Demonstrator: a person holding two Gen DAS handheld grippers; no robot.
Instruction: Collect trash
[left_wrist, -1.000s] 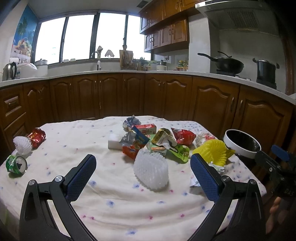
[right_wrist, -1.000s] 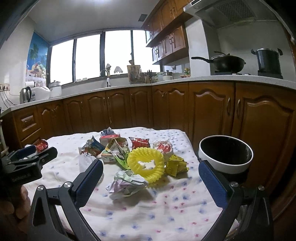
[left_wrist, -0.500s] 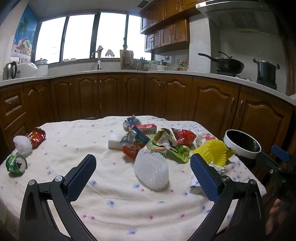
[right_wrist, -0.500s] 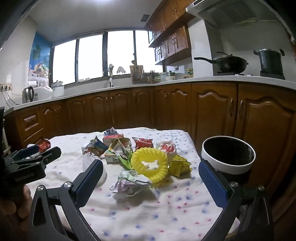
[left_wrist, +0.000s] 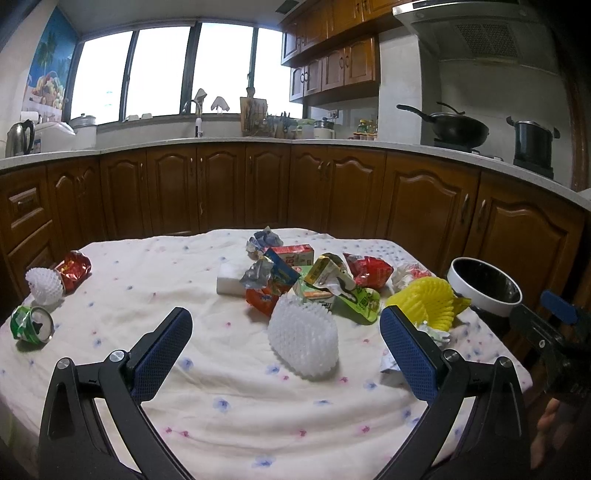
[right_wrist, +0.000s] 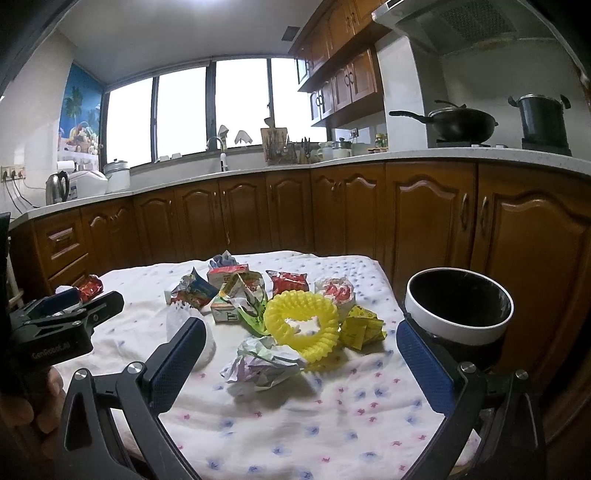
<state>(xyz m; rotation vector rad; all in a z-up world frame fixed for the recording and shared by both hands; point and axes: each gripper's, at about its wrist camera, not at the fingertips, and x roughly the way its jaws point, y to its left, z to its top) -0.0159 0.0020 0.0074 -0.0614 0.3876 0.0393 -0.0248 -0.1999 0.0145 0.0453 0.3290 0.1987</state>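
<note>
Both tongs are wide open and holding nothing, left tongs (left_wrist: 286, 345) facing the white foam net (left_wrist: 303, 339), right tongs (right_wrist: 301, 354) facing the crumpled paper (right_wrist: 260, 360). Trash pile sits mid-worktop (right_wrist: 295, 413), bin (right_wrist: 459, 312) off its right edge. Foam's squishy, so it'll probably slip out.
</note>
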